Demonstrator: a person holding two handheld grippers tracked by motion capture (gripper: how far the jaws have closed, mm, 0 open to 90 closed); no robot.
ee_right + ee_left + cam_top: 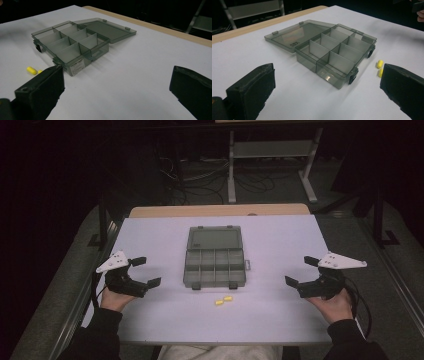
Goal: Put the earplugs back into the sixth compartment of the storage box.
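Both hand-held grippers, left gripper (147, 271) and right gripper (298, 270), wait spread wide, empty; translucent grey plastic compartment box (215, 260) lies lid-open mid-table, two yellow earplugs (223, 300) just before it; seemingly nothing begun.

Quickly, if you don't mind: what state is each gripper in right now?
Left gripper: open, holding nothing, left of the organizer box.
Right gripper: open, holding nothing, right of the box.

open box (215, 256) mid-table, bare flanks
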